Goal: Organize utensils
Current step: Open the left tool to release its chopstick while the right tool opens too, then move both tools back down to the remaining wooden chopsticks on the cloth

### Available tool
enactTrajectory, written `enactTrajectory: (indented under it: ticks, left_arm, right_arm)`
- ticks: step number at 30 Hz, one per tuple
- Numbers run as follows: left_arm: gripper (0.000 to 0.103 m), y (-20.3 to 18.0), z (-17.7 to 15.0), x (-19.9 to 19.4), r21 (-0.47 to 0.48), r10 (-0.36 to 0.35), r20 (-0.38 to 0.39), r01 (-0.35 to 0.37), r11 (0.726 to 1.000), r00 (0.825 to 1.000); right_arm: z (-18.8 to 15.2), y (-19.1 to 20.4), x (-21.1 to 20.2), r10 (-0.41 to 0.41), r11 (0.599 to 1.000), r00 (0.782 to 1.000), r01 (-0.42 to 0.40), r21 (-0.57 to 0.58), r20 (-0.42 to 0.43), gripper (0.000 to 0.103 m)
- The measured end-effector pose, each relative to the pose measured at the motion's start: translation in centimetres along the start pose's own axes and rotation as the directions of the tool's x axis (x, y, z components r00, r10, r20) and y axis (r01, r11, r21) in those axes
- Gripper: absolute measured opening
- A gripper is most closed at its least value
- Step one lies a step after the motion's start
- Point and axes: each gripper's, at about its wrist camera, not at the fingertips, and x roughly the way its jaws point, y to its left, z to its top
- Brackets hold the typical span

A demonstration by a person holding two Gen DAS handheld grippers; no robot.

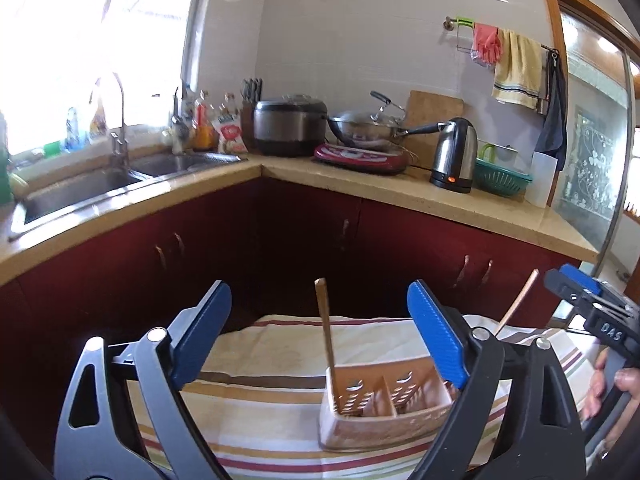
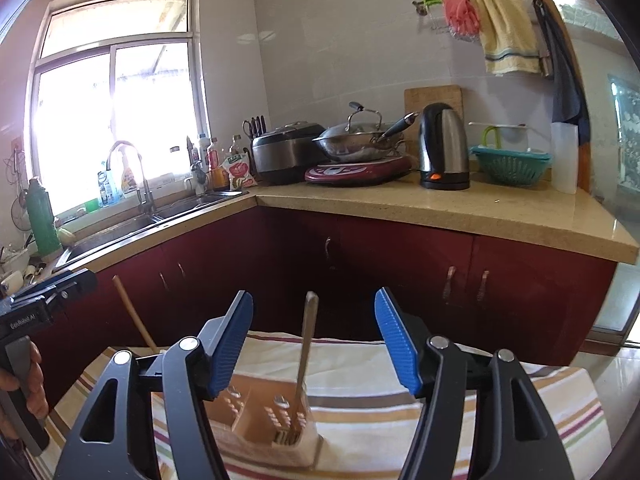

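- Left gripper (image 1: 320, 344): fingers spread wide with nothing between the pads. The wooden utensil (image 1: 326, 328) stands just ahead of the gap, clear of both pads, its long axis near upright with a slight lean.
- Right gripper (image 2: 314, 344): fingers spread, less widely, and empty. The metal fork (image 2: 304, 364) rises in line with the gap, tines down, handle near vertical, touching neither pad.
- Utensil holder (image 1: 384, 412): a pale, perforated rectangular box with a divider, set on the striped cloth (image 1: 256, 396) that covers the surface. The wooden utensil stands in its left compartment and the fork in its right one. Each gripper faces the piece on its own side, so neither arm need cross the other.
- Second wooden handle (image 1: 516, 304): slants up beyond the holder's right end in the left wrist view; where its foot rests is hidden.
- Open room: bare cloth lies left of and in front of the holder. The two grippers stand close side by side, which I judge the main limit on sideways motion; a hand (image 1: 612, 388) grips the right tool at the frame edge.
- Far edge: the cloth ends just behind the holder, then a gap to the red cabinets (image 2: 400, 264). The worktop above them carries a kettle (image 2: 444, 148), wok and rice cooker, well apart.
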Motion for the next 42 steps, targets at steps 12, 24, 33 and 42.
enactTrajectory:
  ticks: [12,24,33,42]
  left_arm:
    - [0.093,-0.3,-9.1,-9.9,0.022,0.094,0.035,-0.095,0.995,0.995]
    - [0.093,1.5,-22.4,-14.9,-0.018,0.18,-0.117,-0.183,0.983,0.977]
    - [0.086,2.3,-28.2,-16.9,0.0,0.22,-0.181,-0.223,0.975,0.959]
    - [0.083,2.3,-30.0,-17.4,-0.002,0.216,-0.208,-0.221,0.975,0.954]
  right_arm:
    - [-10.0,-0.6,-10.3,-0.112,0.993,0.993,0.111,-0.033,-0.026,0.062]
    - [-22.6,-2.2,-16.7,-0.157,0.988,0.979,0.156,-0.014,-0.13,0.046]
    - [-28.8,-2.2,-17.7,-0.113,0.993,0.974,0.117,0.009,-0.195,0.03]
    - [-30.3,-2.4,-17.9,-0.111,0.993,0.969,0.115,0.007,-0.221,0.017]
